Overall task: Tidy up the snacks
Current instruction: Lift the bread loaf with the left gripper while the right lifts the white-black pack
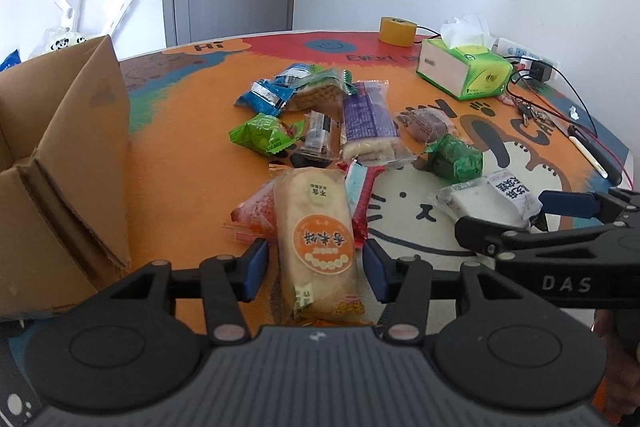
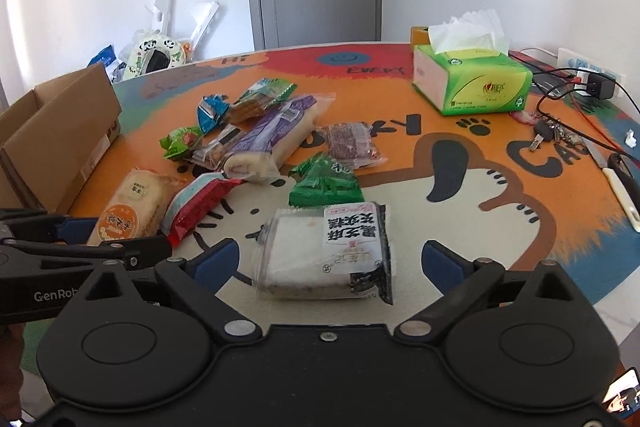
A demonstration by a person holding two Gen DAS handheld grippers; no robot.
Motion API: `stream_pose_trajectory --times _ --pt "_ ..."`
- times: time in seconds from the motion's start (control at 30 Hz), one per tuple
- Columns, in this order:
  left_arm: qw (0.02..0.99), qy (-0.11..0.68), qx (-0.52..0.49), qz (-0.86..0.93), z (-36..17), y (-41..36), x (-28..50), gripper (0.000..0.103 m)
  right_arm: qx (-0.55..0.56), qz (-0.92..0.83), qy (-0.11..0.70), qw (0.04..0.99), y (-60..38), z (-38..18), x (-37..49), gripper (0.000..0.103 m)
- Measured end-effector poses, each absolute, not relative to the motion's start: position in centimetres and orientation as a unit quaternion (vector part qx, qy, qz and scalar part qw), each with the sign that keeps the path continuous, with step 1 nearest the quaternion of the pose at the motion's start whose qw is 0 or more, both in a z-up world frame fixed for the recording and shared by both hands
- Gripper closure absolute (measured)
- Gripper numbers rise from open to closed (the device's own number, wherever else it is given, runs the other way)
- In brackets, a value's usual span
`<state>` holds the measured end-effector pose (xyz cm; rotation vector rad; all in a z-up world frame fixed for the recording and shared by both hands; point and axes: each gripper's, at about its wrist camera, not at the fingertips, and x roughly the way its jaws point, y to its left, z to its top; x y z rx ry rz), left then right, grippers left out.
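Observation:
Several wrapped snacks lie scattered on a colourful cartoon mat. My left gripper [image 1: 314, 269] is open, its blue pads on either side of a long orange-labelled rice cake packet [image 1: 316, 235] without touching it; this packet also shows in the right wrist view [image 2: 130, 207]. My right gripper [image 2: 330, 261] is open wide around a white cake packet with a black-and-white label [image 2: 326, 253], also seen in the left wrist view [image 1: 490, 197]. A red packet [image 2: 196, 205], a green packet [image 2: 324, 183] and a purple-wrapped roll [image 2: 268, 137] lie further out.
An open cardboard box [image 1: 60, 155] stands at the left of the mat. A green tissue box [image 2: 472, 77], a yellow tape roll [image 1: 396, 31], keys [image 2: 546, 135], a power strip with cables [image 2: 592, 79] and a white-handled knife [image 2: 620, 187] lie at the right.

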<state>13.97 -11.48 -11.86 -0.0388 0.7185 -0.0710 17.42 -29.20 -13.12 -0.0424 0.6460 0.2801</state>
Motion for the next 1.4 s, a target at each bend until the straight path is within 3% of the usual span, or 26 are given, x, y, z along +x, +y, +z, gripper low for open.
stream_pose_trajectory --times 0.1,0.23,0.4,1.4 --pt "0.936 0.349 -0.024 -0.031 -11.8 -11.0 14.0 0.069 -0.025 0.138 0.322 0.936 -28.9 -13.6 17.5 0.004" --pt "0.938 0.344 -0.035 -0.028 -11.4 -10.3 13.8 0.070 -0.037 0.147 0.325 0.934 -28.3 -14.0 17.4 0.013" --pt "0.945 0.324 -0.038 -0.036 -10.1 -10.2 13.0 0.070 -0.035 0.152 0.320 0.935 -28.3 -13.4 17.3 0.043" --pt "0.973 0.220 -0.072 0.018 -3.2 -5.0 7.4 0.070 -0.013 0.180 0.221 0.958 -25.3 -6.4 13.0 0.046"
